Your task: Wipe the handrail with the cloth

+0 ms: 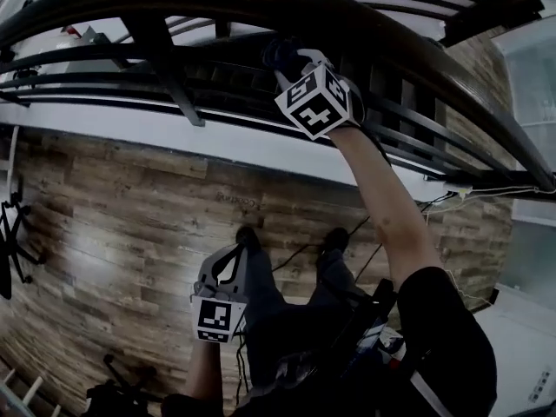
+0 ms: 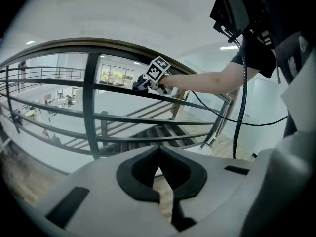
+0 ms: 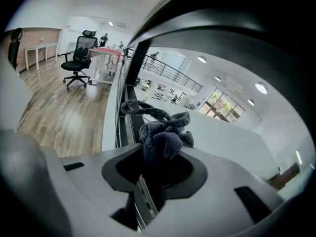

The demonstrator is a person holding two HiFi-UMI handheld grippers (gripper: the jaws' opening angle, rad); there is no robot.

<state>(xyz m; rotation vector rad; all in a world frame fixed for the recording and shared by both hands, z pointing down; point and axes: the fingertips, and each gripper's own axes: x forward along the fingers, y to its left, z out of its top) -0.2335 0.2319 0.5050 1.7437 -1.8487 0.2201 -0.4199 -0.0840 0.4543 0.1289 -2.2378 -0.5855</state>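
Note:
A dark curved handrail runs across the top of the head view, with thinner rails under it. My right gripper is raised to the rail's underside, shut on a dark grey cloth. In the right gripper view the bunched cloth sticks out of the right gripper, and the handrail looms close above it. My left gripper hangs low, away from the rail. Its own view shows the left gripper shut and empty, facing the handrail and the right gripper.
Horizontal bars and a post stand below the rail, with a staircase behind. The wood floor holds a chair base at the left. An office chair and a desk stand further off. Cables trail by the person's legs.

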